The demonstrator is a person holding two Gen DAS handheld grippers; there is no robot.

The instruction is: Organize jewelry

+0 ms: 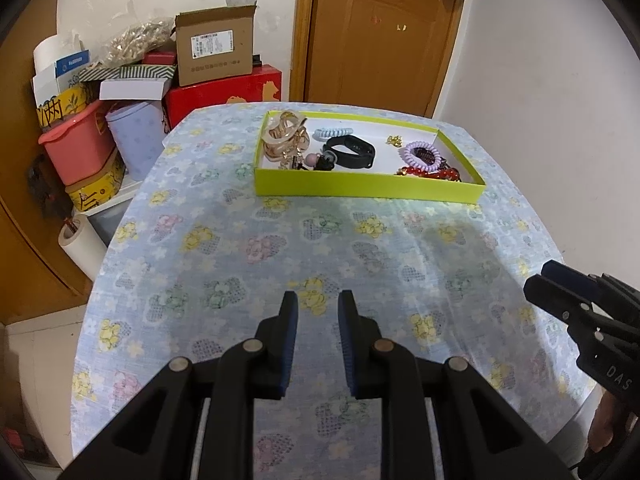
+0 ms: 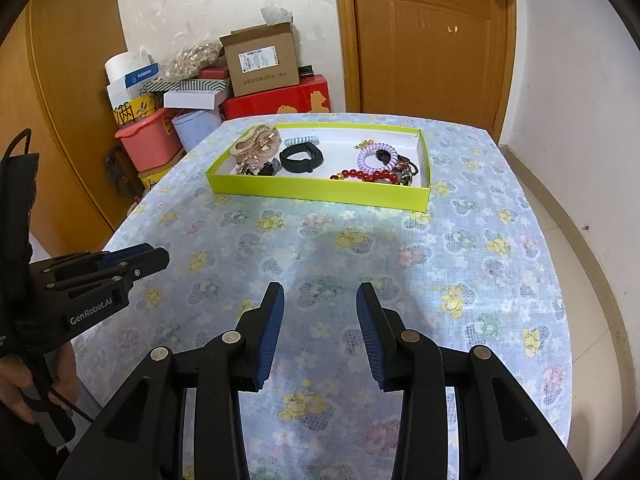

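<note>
A lime-green tray [image 1: 360,189] [image 2: 316,191] sits at the far end of the table and holds the jewelry. In it lie beige hair claws [image 1: 282,136] [image 2: 256,145], a black wristband [image 1: 351,152] [image 2: 301,159], a pale blue coil tie [image 1: 331,133] [image 2: 301,140], a lilac coil tie [image 1: 424,154] [image 2: 377,156], a red bead bracelet [image 1: 432,173] [image 2: 366,176] and a small gold piece [image 1: 394,141]. My left gripper [image 1: 318,300] is open and empty over the near tablecloth. My right gripper [image 2: 320,292] is open and empty, well short of the tray.
The table carries a blue floral cloth [image 1: 280,248] [image 2: 360,240]. Stacked boxes, a pink bin [image 1: 78,144] and a cardboard box [image 1: 216,48] stand to the left of the table. A wooden door [image 1: 380,36] is behind. A white wall is on the right.
</note>
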